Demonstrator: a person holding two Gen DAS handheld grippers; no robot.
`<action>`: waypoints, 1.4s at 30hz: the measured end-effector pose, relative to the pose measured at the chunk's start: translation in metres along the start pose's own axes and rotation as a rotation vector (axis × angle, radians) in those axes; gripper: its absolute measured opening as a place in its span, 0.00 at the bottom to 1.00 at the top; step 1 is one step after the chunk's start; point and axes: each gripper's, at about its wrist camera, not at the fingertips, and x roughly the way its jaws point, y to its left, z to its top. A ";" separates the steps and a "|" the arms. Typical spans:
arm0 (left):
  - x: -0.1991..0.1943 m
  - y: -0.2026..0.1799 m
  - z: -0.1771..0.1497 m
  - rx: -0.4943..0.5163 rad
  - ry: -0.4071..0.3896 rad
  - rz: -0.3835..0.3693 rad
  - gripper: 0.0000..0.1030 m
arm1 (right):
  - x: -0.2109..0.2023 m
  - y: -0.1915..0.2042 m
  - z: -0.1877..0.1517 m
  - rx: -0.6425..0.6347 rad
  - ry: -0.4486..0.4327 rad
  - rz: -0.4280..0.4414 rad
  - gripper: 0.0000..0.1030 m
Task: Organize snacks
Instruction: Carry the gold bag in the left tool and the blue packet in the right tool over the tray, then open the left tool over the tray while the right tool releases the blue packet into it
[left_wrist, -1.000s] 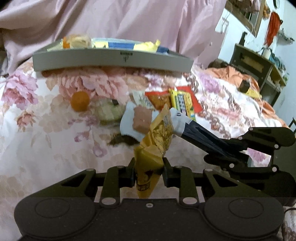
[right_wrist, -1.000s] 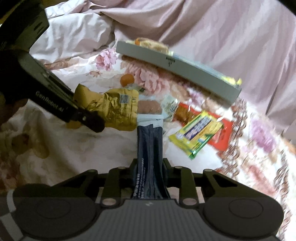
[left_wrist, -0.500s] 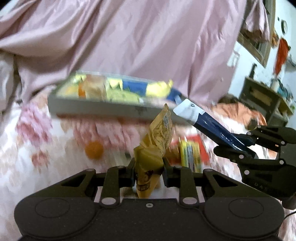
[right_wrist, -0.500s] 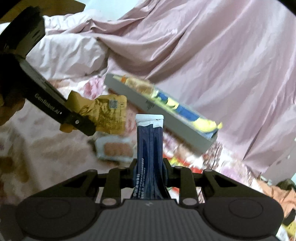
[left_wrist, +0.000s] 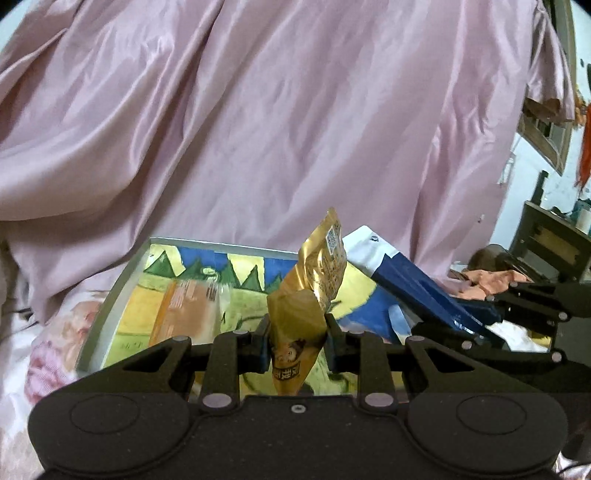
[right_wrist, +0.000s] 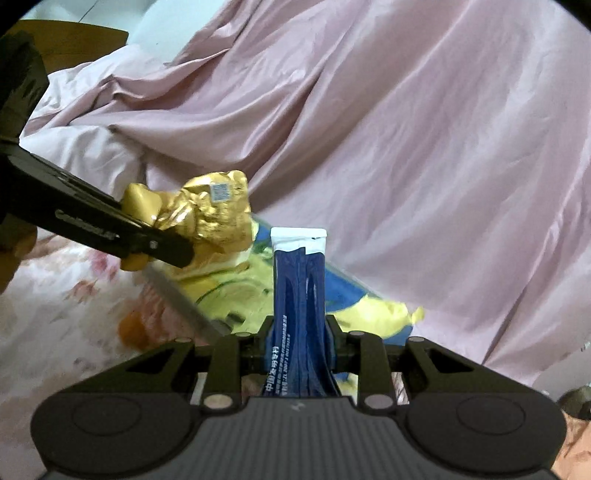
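Hand-held gripper (left_wrist: 297, 330) over tray (left_wrist: 110, 299), pink drape (left_wrist: 280, 122) behind

White Chinese print "中国发明专利" on the dark blue packet (right_wrist: 298, 317), QR code on the gold snack pouch (right_wrist: 207, 218), blurred "GenRobot.AI" lettering on the left tool (right_wrist: 162, 240)

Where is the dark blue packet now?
The dark blue packet is clamped in the right tool, held above the gray tray, just right of the gold packet in the left wrist view.
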 end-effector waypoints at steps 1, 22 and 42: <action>0.007 0.000 0.003 -0.002 0.004 0.002 0.28 | 0.006 -0.003 0.002 0.007 -0.003 -0.003 0.28; 0.070 0.005 -0.011 -0.047 0.110 0.044 0.28 | 0.076 -0.018 -0.022 0.082 0.087 0.008 0.29; 0.005 -0.008 -0.015 -0.034 -0.071 0.109 0.99 | 0.029 -0.022 -0.028 0.216 -0.020 -0.071 0.89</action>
